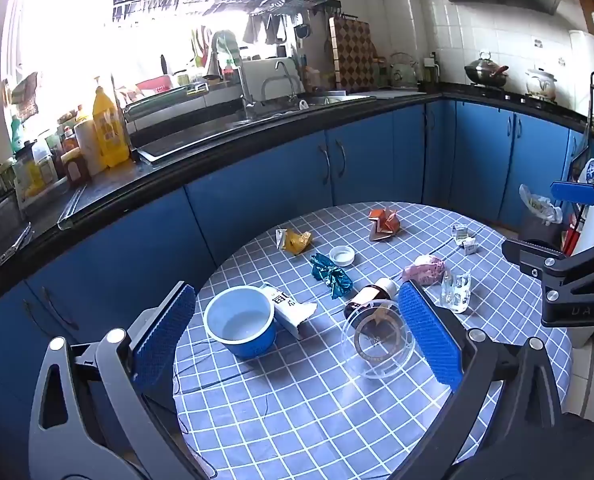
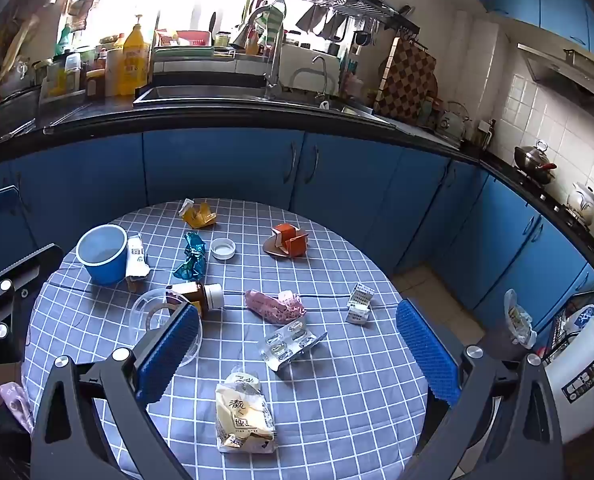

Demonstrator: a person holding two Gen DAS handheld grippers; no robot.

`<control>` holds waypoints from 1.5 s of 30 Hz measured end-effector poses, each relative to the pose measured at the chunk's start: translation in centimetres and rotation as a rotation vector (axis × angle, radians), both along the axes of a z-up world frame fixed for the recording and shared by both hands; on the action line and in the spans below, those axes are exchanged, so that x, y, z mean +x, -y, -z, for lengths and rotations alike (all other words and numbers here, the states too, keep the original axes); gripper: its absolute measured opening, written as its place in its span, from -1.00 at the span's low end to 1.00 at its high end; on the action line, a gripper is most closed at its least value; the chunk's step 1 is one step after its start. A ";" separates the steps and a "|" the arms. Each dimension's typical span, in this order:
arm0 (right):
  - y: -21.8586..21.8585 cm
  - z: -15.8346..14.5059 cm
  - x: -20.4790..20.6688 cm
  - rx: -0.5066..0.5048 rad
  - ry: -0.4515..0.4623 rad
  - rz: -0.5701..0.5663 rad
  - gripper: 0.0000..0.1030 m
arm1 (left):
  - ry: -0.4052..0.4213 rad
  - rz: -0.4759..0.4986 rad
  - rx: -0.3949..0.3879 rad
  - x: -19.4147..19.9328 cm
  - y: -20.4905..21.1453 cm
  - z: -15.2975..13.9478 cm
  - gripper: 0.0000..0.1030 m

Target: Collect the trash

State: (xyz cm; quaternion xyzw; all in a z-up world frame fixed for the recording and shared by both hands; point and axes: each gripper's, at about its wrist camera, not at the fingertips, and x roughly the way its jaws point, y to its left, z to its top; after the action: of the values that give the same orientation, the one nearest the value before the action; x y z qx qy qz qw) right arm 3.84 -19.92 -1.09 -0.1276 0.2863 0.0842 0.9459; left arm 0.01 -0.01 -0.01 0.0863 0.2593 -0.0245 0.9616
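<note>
- Lettering: the white carton (image 1: pixel 287 307) lying against the blue cup (image 1: pixel 241 326) carries dark printed characters, too partial to read; the cream snack packet (image 2: pixel 244 416) at the near edge of the desk (image 2: pixel 337 380) bears large black brush-style characters, not legible to me. Letters resembling "UAS" are moulded into the black frame of the right hand-held gripper (image 1: pixel 569 200) as seen from the left wrist view.
- Small white cartons (image 2: pixel 359 304), two together at the right side of the desk, show fine print, too small to read.
- Desk surface: round, covered in a grey-blue cloth with a white grid.
- Trash, all lying loose on the desk: crumpled yellow wrapper (image 2: pixel 199 214); crushed orange carton (image 2: pixel 287 240); teal foil wrapper (image 2: pixel 193 258), glossy and twisted; white round cap (image 2: pixel 223 248); pink crumpled wrapper (image 2: pixel 275 306); silver blister pack (image 2: pixel 291 342) with clear domes; amber bottle (image 2: pixel 195 294) on its side with a white cap; clear plastic lid (image 1: pixel 377 340), round and transparent, just beside the bottle.
- Left hand-held gripper (image 1: pixel 297 332): blue ribbed pads spread wide apart, hovering over cup and clear lid, gripping nothing.
- Right hand-held gripper (image 2: pixel 297 352): pads likewise wide apart, nothing clamped, blister pack lying below between them.
</note>
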 end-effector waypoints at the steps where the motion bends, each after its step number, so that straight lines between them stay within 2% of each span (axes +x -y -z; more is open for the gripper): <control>1: 0.0 0.0 0.0 0.000 0.000 0.000 0.88 | 0.003 -0.002 -0.009 0.0 -0.1 0.0 0.94; 45: -0.2 -0.2 -0.4 -0.004 0.003 -0.003 0.88 | -0.001 0.002 -0.010 -0.4 0.5 -0.5 0.94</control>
State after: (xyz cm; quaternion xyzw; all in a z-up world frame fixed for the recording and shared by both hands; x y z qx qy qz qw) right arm 3.47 -19.72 -0.87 -0.1301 0.2847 0.0848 0.9460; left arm -0.36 -0.53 0.48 0.0818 0.2594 -0.0268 0.9619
